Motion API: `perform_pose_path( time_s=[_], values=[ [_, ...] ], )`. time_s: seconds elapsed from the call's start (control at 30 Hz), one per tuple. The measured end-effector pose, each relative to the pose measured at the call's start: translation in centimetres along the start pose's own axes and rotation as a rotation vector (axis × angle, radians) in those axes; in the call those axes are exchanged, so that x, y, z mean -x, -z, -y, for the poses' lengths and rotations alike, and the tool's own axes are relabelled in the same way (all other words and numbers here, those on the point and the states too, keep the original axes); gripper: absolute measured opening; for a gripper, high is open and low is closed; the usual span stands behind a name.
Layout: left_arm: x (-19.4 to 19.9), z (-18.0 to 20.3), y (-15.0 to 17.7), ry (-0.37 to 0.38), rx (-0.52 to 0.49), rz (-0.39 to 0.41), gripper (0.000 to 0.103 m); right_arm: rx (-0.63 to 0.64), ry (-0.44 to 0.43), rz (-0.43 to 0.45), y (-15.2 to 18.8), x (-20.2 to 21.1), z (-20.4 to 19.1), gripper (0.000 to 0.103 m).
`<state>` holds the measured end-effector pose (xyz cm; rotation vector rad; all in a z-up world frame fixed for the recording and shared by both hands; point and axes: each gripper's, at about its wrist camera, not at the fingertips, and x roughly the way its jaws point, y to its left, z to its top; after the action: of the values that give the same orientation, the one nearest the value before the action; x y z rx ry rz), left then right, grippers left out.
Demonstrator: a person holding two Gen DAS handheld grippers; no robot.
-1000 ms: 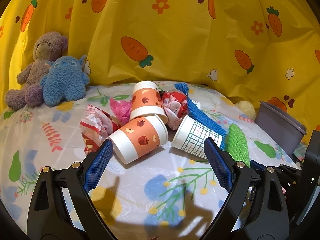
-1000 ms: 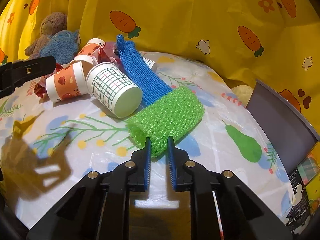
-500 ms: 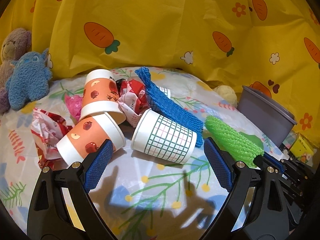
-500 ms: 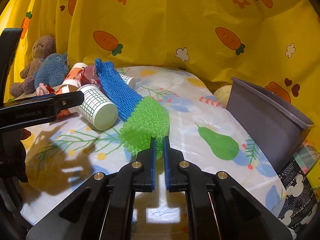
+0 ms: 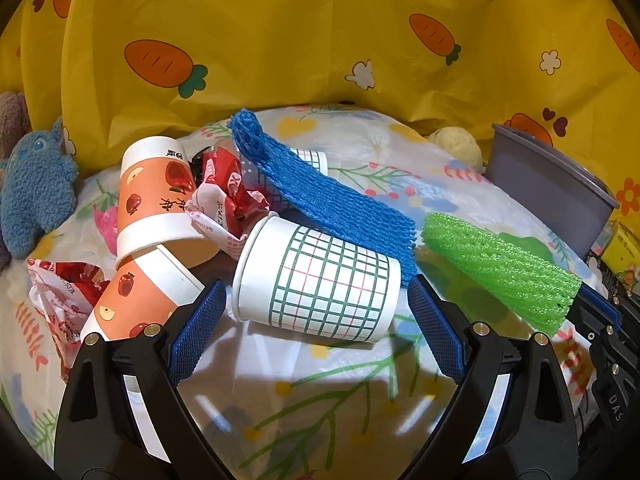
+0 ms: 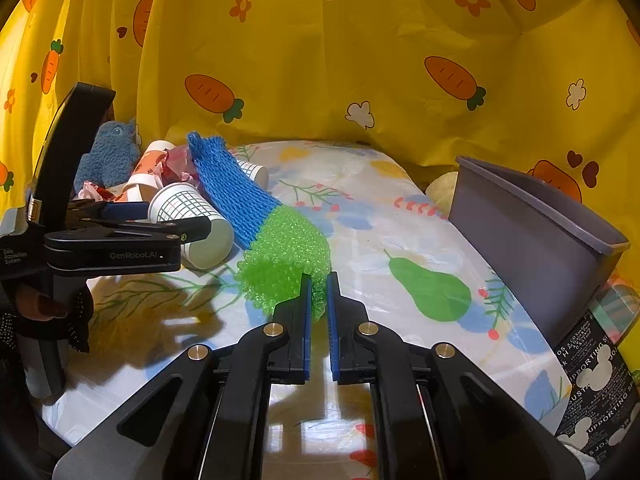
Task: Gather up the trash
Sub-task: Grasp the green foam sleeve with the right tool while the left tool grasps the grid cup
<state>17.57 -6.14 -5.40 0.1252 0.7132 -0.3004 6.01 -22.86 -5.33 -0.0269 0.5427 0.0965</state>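
Observation:
A white checked paper cup (image 5: 324,280) lies on its side on the printed tablecloth. My left gripper (image 5: 316,284) stands open, a fingertip close to each end of the cup and neither pad pressing on it. My right gripper (image 6: 319,280) is shut on the near end of a green foam net (image 6: 284,256), which also shows at the right in the left wrist view (image 5: 500,264). A blue foam net (image 5: 328,196) lies over a second checked cup (image 5: 310,160). Two orange cups (image 5: 156,192) and crumpled red-and-white wrappers (image 5: 224,196) are piled to the left.
A grey bin (image 6: 532,240) stands at the table's right side, with a dark printed bag (image 6: 592,380) below it. A blue plush toy (image 5: 32,192) sits at the far left. Yellow carrot-print curtain (image 6: 360,60) closes off the back. A gloved hand (image 6: 48,312) holds the left gripper.
My left gripper swung right from the orange cups and closed in on the checked cup. My right gripper's jaws closed fully on the green net, whose near end is now raised.

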Motion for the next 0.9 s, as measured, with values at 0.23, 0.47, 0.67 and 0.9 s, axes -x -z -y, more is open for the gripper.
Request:
perform_pose_path(
  time_s=[0.23,0.47,0.67,0.9],
  values=[
    [-1.2,-0.3,-0.2,0.017,0.002,-0.053,0.088,-0.004,-0.002,0.002,0.0,0.1,0.2,0.008],
    [-1.0,-0.6,-0.1,0.070,0.031,-0.049,0.082,-0.010,-0.004,0.013,-0.1,0.5,0.3,0.008],
    [3.4,-1.5,0.7,0.182,0.157,0.054,0.082,-0.014,0.000,0.041,-0.4,1.3,0.7,0.008],
    [7.9,-1.7,1.4,0.214,0.204,0.147,0.082,-0.021,-0.003,0.077,-0.9,2.3,0.9,0.008]
  ],
)
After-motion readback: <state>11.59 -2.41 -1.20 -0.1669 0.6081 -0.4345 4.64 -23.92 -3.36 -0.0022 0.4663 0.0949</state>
